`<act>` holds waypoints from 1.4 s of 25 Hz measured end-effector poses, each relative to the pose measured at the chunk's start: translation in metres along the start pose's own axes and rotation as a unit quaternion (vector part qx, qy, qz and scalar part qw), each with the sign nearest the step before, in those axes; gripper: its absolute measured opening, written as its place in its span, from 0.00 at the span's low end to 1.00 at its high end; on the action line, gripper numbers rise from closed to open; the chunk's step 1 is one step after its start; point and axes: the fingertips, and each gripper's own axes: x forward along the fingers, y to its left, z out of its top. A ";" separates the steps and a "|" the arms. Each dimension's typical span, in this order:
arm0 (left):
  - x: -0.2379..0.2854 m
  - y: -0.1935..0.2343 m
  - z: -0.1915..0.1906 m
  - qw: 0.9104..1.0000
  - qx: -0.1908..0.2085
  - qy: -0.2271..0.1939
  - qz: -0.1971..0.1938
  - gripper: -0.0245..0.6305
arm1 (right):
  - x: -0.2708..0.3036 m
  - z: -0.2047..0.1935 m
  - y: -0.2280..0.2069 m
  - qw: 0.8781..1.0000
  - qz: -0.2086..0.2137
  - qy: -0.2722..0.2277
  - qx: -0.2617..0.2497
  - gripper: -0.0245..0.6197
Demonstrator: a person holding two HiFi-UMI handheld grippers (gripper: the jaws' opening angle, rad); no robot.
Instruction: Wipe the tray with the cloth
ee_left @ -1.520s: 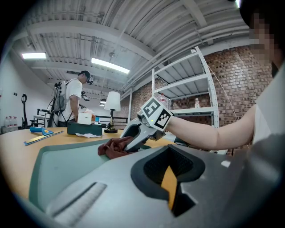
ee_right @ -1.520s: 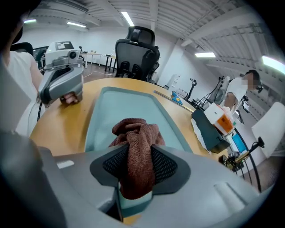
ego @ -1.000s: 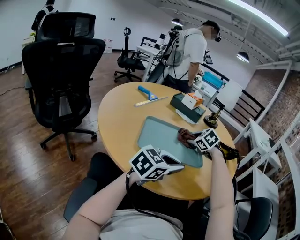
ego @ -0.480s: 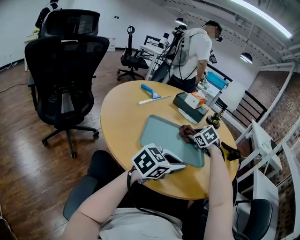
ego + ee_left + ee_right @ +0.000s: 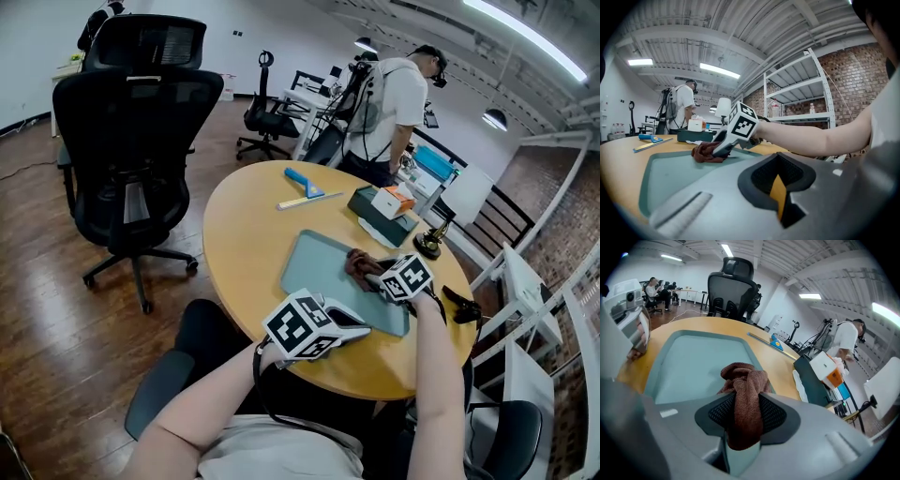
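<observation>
A teal-grey tray (image 5: 314, 269) lies on the round wooden table (image 5: 244, 234). My right gripper (image 5: 371, 273) is shut on a bunched brown cloth (image 5: 357, 263) and presses it on the tray's right part. In the right gripper view the cloth (image 5: 743, 383) sits clamped between the black pads of the right gripper (image 5: 745, 423), over the tray (image 5: 698, 357). My left gripper (image 5: 361, 329) rests at the tray's near rim, its jaws together with nothing in them. From the left gripper (image 5: 778, 190) I see the tray (image 5: 670, 173), cloth (image 5: 705, 152) and right gripper (image 5: 723, 144).
At the table's far side lie a blue scraper (image 5: 300, 178), a long pale stick (image 5: 305, 201) and a dark box (image 5: 375, 217) with an orange-white carton (image 5: 389, 199) on it. A black office chair (image 5: 136, 141) stands left. A person (image 5: 389, 98) stands behind the table.
The right gripper has slid the cloth a little to the left across the tray. The left gripper has stayed at the near rim.
</observation>
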 end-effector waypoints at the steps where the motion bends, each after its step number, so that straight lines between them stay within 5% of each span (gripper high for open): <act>1: -0.002 0.003 0.001 1.000 0.001 -0.003 0.010 0.04 | -0.004 0.001 0.007 1.000 0.008 -0.003 -0.007 0.26; 12: -0.014 0.001 0.008 0.999 0.017 -0.030 0.028 0.04 | -0.049 0.008 0.096 0.990 0.101 -0.038 -0.089 0.26; 23: -0.016 -0.001 0.011 0.998 0.022 -0.039 0.034 0.04 | -0.042 0.032 0.115 0.983 0.135 -0.052 -0.117 0.26; 35: -0.016 -0.001 0.012 0.998 0.025 -0.040 0.036 0.04 | 0.003 0.039 0.046 0.994 0.085 -0.014 -0.070 0.26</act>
